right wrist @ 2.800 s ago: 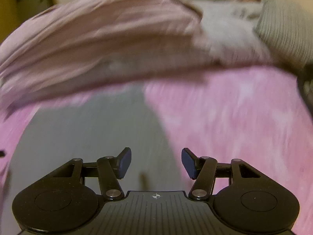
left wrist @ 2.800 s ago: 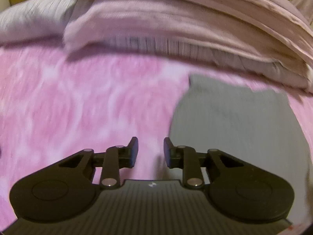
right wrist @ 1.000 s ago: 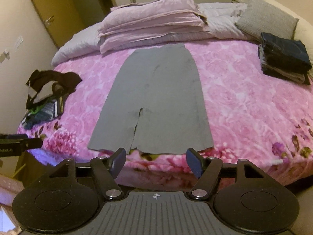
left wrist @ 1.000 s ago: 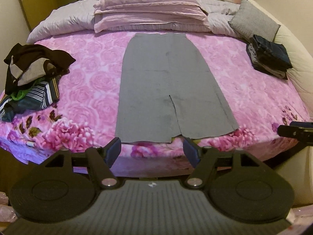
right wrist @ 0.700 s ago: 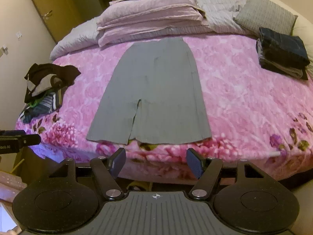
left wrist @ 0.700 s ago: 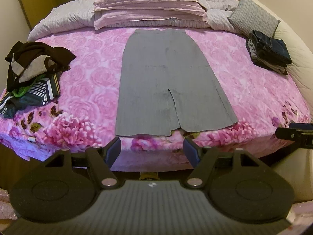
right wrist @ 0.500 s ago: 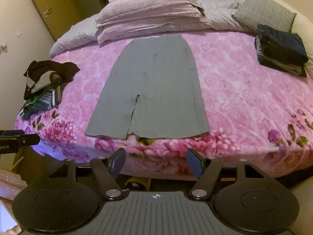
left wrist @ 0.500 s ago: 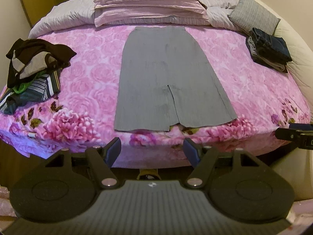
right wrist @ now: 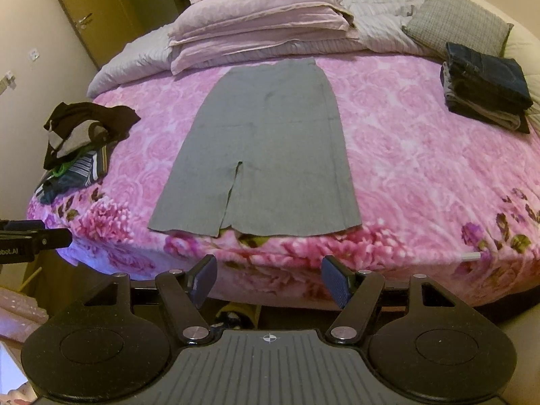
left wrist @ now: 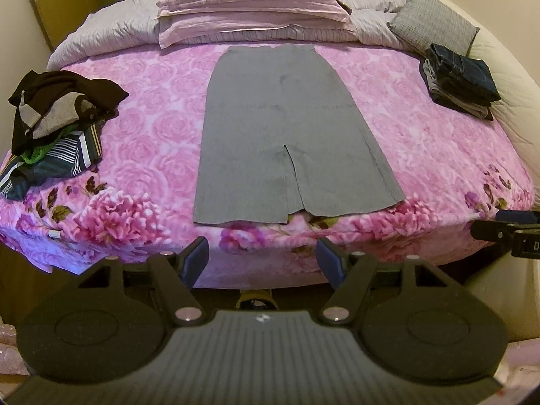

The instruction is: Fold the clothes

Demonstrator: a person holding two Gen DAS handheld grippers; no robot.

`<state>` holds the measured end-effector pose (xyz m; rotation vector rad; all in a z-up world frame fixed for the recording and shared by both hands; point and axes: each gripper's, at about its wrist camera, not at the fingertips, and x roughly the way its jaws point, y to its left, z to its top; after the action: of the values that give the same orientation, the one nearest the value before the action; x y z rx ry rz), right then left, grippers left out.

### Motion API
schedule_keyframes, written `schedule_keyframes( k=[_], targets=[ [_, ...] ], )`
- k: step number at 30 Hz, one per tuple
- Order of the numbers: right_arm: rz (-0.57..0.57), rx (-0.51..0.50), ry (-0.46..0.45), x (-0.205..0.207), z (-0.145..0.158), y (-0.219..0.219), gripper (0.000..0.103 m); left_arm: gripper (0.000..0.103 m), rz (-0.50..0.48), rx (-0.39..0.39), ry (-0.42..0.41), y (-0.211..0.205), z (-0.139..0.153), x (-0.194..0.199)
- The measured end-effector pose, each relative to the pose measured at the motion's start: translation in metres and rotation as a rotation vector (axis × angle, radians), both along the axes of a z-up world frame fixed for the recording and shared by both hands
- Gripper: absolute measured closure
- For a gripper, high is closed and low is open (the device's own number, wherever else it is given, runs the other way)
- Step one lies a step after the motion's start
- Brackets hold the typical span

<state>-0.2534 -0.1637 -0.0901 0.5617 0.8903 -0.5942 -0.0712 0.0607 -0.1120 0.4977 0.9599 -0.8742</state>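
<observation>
pile (left wrist: 57, 125): lying crumpled at the left edge of the bed (left wrist: 141, 141), well apart from the skirt; risking a slide off the rounded edge if the cover gets tugged.

left gripper (left wrist: 263, 263): hanging off the foot of the bed, jaws standing wide, holding nothing; risking a pinch of the pink cover along with the hem if dropping in too deep.

skirt (left wrist: 287, 128): lying flat and smoothed down the middle of the bed, waist toward the pillows (left wrist: 249, 3), hem near the front edge; likely waiting for a first fold.

slit (left wrist: 292, 175): splitting the hem near its middle; risking one flap lifting alone and the fold going crooked if only one side is grabbed.

hem: sitting close to the front edge, so risking the whole skirt dragging off if pulled toward the grippers.

right gripper (right wrist: 268, 281): hanging beside the left one off the bed, jaws wide, empty; risking a skewed fold if rising out of step with the left.

stack (left wrist: 459, 77): sitting folded at the right, near the grey cushion (left wrist: 432, 17), well clear of the skirt.
</observation>
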Motion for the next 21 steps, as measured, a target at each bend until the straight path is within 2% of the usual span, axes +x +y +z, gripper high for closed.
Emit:
schedule_keyframes(
  k=[21],
  targets=[
    [0.023,-0.011,-0.007,0.019,0.003,-0.014,0.038,0.036,0.015,-0.016,-0.009,-0.012,0.004,0.012]
  ],
)
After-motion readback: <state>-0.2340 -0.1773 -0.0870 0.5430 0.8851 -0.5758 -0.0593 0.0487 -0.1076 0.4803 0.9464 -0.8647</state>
